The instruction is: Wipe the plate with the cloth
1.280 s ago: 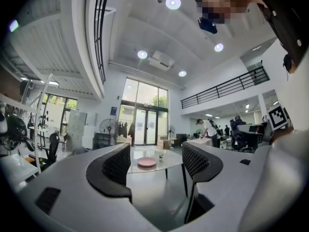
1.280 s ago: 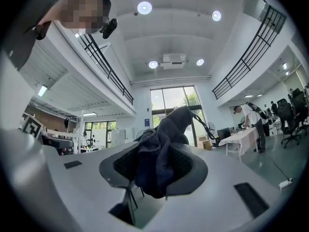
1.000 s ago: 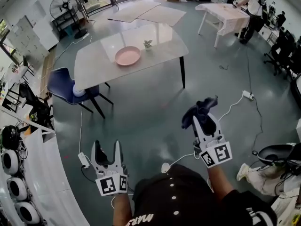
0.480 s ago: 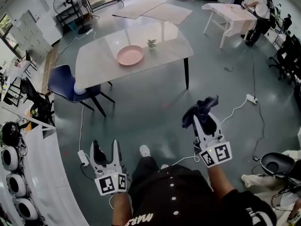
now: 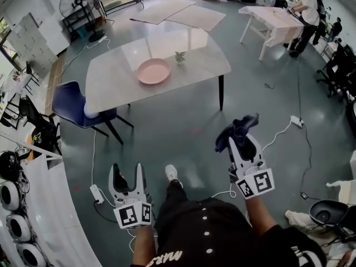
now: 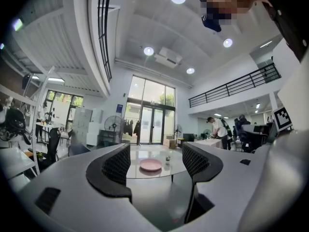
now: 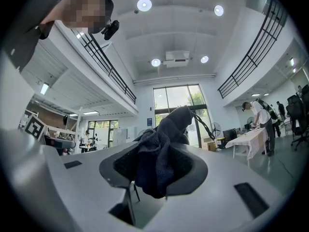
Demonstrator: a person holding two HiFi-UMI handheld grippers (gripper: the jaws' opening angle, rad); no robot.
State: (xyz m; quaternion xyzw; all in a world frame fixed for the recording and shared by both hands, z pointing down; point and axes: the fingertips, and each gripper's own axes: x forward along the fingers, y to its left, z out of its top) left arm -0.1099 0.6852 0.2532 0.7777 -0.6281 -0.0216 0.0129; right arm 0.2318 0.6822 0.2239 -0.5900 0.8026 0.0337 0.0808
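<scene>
Plate [image 5: 153, 71], pink, lies on the pale surface [image 5: 111, 82] beside a small plant [image 5: 179, 55]. The right gripper [image 5: 240, 139] pinches the dark cloth [image 5: 235, 130] in its jaws, its nap plain only in the right gripper view. The left gripper [image 5: 127, 172] holds its jaws spread, framing the distant plate in the left gripper view. The shirt print [image 5: 167, 257] is cut off, unreadable.

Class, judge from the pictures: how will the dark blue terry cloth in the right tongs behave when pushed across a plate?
Probably floppy: the dark blue terry cloth bunches and droops from the right tongs. Likely light, since one pinch holds it. Its fuzzy pile should drag, not slip.
</scene>
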